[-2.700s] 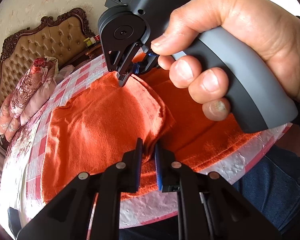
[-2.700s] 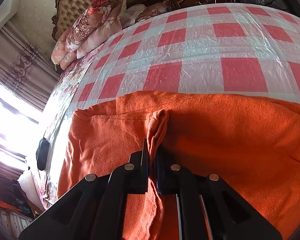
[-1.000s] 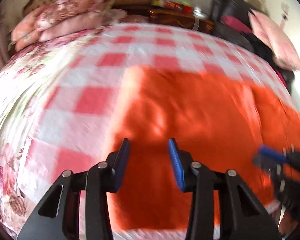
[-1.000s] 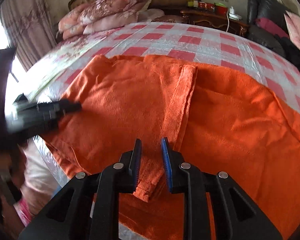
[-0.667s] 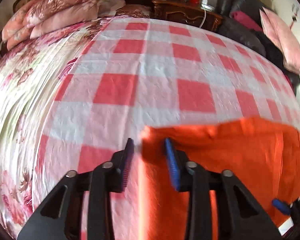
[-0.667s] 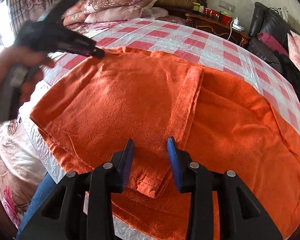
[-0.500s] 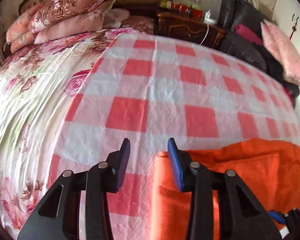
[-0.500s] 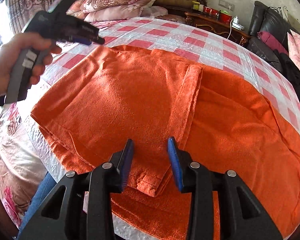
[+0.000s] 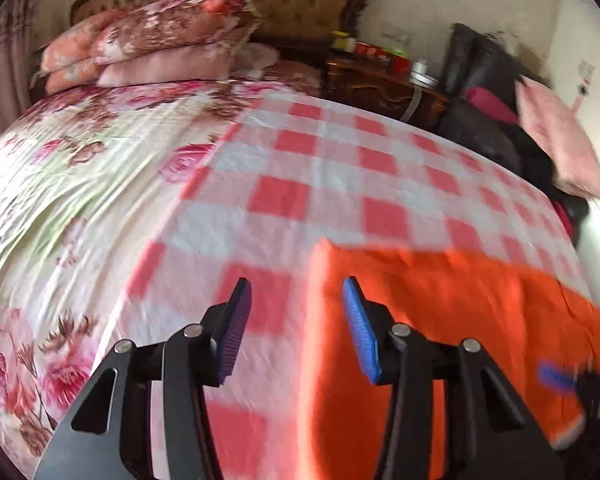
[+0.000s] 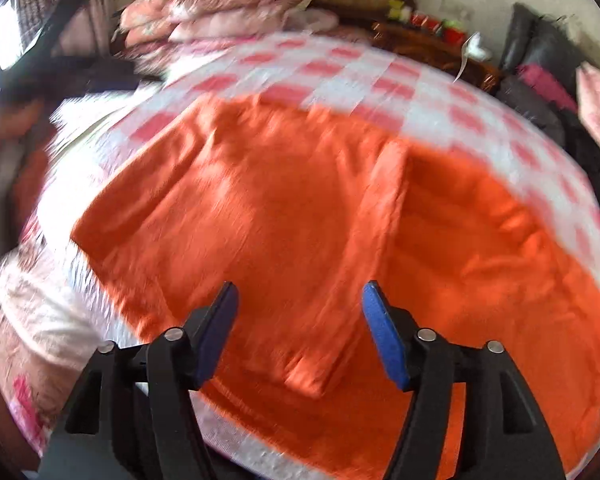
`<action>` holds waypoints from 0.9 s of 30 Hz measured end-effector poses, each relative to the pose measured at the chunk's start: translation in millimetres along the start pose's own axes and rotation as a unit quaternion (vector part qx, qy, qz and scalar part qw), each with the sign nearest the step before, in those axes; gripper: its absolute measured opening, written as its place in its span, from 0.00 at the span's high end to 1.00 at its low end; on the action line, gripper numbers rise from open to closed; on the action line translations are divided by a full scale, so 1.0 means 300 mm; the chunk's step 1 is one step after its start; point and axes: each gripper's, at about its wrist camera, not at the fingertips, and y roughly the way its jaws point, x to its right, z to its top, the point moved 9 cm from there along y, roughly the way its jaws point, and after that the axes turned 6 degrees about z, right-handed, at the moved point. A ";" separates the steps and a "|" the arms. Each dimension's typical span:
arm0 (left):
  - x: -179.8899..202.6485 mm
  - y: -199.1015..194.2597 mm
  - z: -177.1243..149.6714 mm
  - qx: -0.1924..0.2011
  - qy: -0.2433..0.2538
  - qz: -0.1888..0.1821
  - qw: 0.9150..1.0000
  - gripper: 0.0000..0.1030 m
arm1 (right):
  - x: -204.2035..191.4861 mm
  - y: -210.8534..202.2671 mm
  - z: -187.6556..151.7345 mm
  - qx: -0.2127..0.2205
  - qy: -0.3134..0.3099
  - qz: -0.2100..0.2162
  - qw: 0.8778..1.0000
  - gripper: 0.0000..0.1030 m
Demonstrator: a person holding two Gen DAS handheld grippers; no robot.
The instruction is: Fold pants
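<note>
Moved: both grippers have let go, jaws just widened, nothing between them now.
Bed (image 9: 340, 184): checked cover under everything.
Pants (image 10: 300, 216): orange, spread flat on the bed, one fold lying across the middle.
Right gripper (image 10: 298, 330): jaws released, above the folded hem.
Left gripper (image 9: 296, 328): jaws parted, over the pants' corner.

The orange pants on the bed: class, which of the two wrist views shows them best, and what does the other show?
The right wrist view shows the orange pants best: nearly all of the garment, spread flat with one part folded over, though blurred. The left wrist view catches only their far corner and one edge on the checked cover.
</note>
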 end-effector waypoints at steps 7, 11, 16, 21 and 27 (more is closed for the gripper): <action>0.065 -0.037 -0.350 -0.035 0.090 0.018 0.995 0.54 | 0.078 0.091 0.118 0.000 0.023 -0.026 0.999 0.11; -0.052 -0.101 -0.370 -0.027 0.070 0.038 0.996 0.38 | 0.122 0.147 0.085 -0.039 0.030 -0.068 0.997 0.11; -0.127 -0.157 -0.317 0.008 0.063 0.060 0.996 0.41 | 0.151 0.154 0.051 -0.027 0.076 -0.057 0.995 0.06; -0.050 -0.164 -0.220 0.032 0.036 0.032 0.998 0.40 | 0.167 0.155 0.036 -0.021 0.128 0.010 0.992 0.04; 0.150 -0.048 -0.197 -0.019 0.028 -0.027 0.999 0.22 | 0.150 0.158 0.022 -0.033 0.118 -0.019 0.992 0.04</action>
